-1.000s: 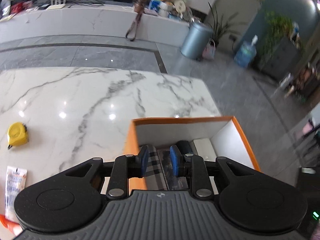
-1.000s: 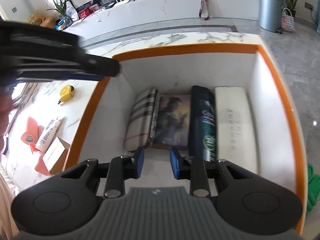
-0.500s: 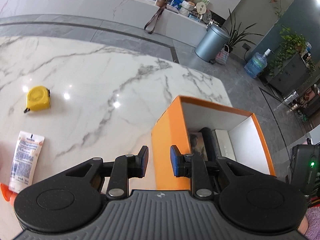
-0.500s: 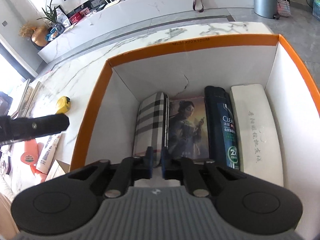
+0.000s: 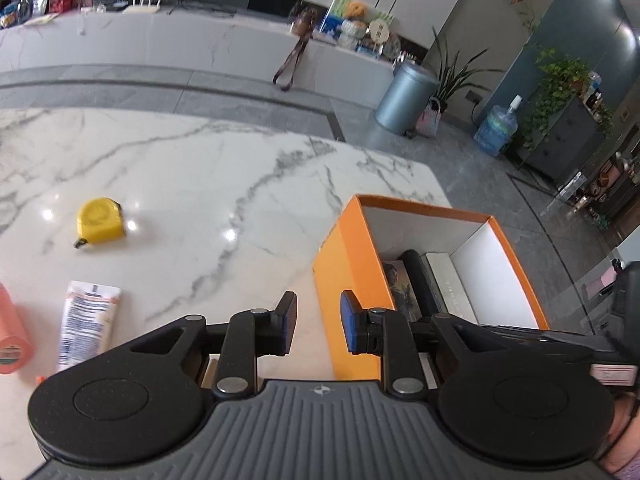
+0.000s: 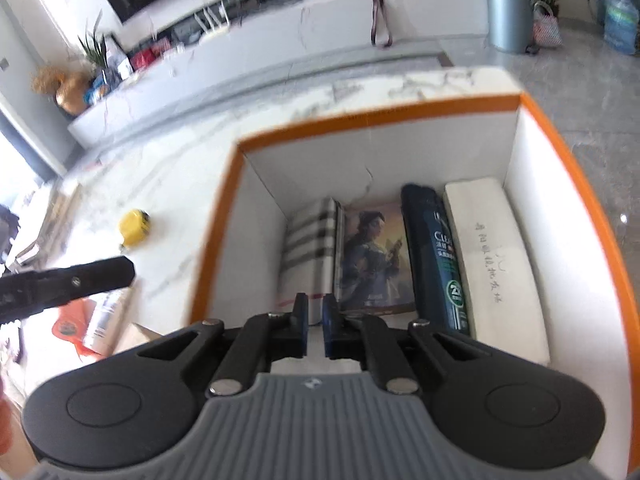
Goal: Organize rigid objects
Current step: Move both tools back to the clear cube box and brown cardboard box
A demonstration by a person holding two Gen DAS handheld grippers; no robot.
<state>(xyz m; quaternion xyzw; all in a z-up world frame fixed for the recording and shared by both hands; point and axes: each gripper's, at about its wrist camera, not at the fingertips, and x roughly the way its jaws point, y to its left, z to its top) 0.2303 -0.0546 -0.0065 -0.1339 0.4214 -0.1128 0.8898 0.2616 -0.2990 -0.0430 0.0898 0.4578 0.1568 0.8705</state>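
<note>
An orange box (image 6: 376, 120) with white inner walls stands at the table's right end. Side by side in it lie a plaid case (image 6: 310, 240), a picture card (image 6: 372, 252), a dark shampoo bottle (image 6: 436, 256) and a white case (image 6: 492, 260). My right gripper (image 6: 315, 318) hangs over the box's near end. Its jaws are almost together and opening slightly, with nothing between them. My left gripper (image 5: 318, 322) is outside the box, over its orange left wall (image 5: 348, 248), with a small empty gap between the pads. A yellow tape measure (image 5: 98, 220) lies on the marble.
A white tube (image 5: 86, 320) and a pink-orange bottle (image 5: 12, 332) lie at the table's near left. A small cardboard box (image 6: 136, 336) sits by the orange box's left corner. Beyond the table are a grey floor, a metal bin (image 5: 404, 96) and a long counter.
My left gripper has drawn out of the box and shifted left over the table. My right gripper's jaws have closed from a clear gap to a sliver, and it rose a little.
</note>
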